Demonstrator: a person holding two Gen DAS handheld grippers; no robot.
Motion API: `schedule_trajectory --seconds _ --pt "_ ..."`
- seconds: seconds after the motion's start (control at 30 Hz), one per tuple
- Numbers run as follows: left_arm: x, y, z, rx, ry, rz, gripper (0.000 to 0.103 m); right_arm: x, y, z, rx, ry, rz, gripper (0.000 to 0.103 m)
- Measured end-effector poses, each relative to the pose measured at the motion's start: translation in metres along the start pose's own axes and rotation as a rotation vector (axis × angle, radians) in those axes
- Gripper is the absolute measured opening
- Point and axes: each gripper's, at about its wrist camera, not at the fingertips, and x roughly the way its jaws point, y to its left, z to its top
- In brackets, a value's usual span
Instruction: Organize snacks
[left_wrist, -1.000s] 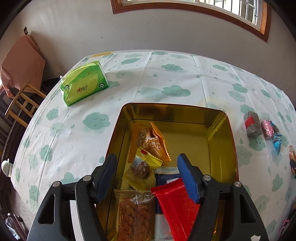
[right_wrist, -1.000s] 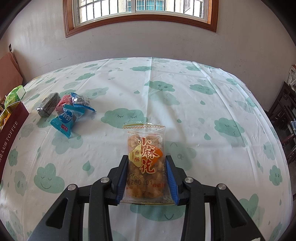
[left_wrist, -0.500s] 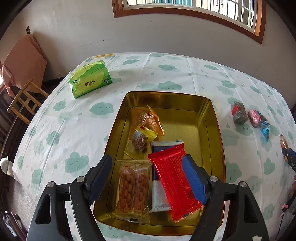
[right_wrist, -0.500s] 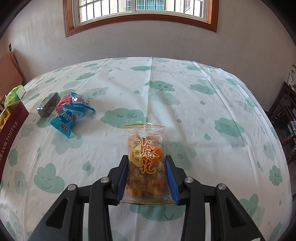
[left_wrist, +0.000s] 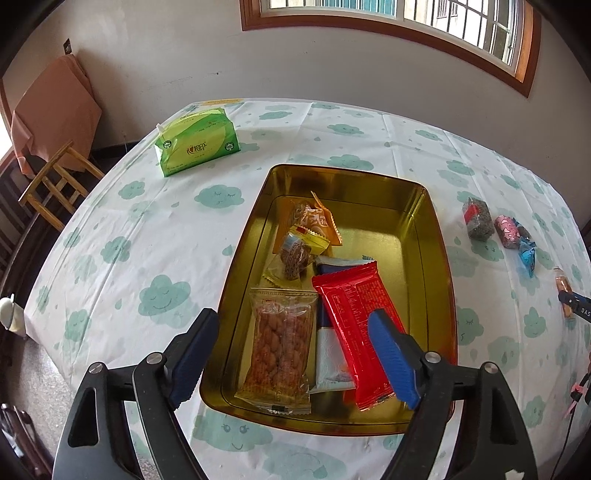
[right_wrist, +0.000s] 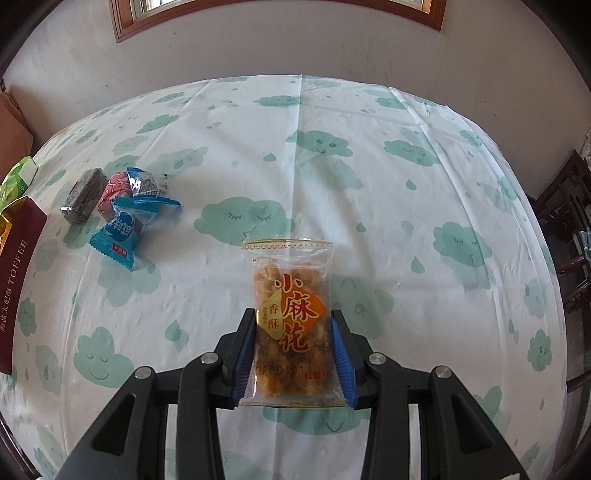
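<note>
A gold tin (left_wrist: 436, 266) sits on the cloud-print table and holds a peanut pack (left_wrist: 280, 343), a red pack (left_wrist: 354, 306), a blue-white pack and small wrapped sweets (left_wrist: 306, 229). My left gripper (left_wrist: 295, 350) is open and empty, above the tin's near end. My right gripper (right_wrist: 293, 347) is shut on a clear fried-twist snack pack (right_wrist: 291, 314), held just above the table. Loose snacks lie to its left: a dark bar (right_wrist: 81, 201), a pink sweet (right_wrist: 112, 192) and a blue pack (right_wrist: 120, 236). They also show in the left wrist view (left_wrist: 498, 229).
A green tissue pack (left_wrist: 195, 146) lies at the table's far left. The tin's maroon side (right_wrist: 16, 273) shows at the left edge of the right wrist view. A wooden chair (left_wrist: 55, 181) stands beyond the table's left edge, dark chairs (right_wrist: 569, 221) at the right.
My left gripper has pulled back and up from the tin, so the whole tin now shows. My right gripper has lifted slightly with the snack pack.
</note>
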Motion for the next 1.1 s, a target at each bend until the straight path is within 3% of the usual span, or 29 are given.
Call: schedule_trajectory --seconds 0.3,0.67,0.8,1.1 --pt "-0.010 0.013 -0.009 -0.024 -0.033 0.013 0.090 -0.003 0.006 0.000 0.049 -0.001 -0.066 0.037" --pt "-0.010 0.027 -0.022 -0.081 -0.021 -0.016 0.095 -0.028 0.034 -0.013 0.115 -0.072 -0.006 0.037" --pt "-0.013 0.032 -0.025 -0.084 -0.035 -0.003 0.096 -0.048 0.066 -0.010 0.084 -0.107 0.061 0.037" --pt "-0.019 0.058 -0.030 -0.149 -0.044 0.030 0.099 -0.082 0.180 -0.006 -0.065 -0.142 0.242 0.037"
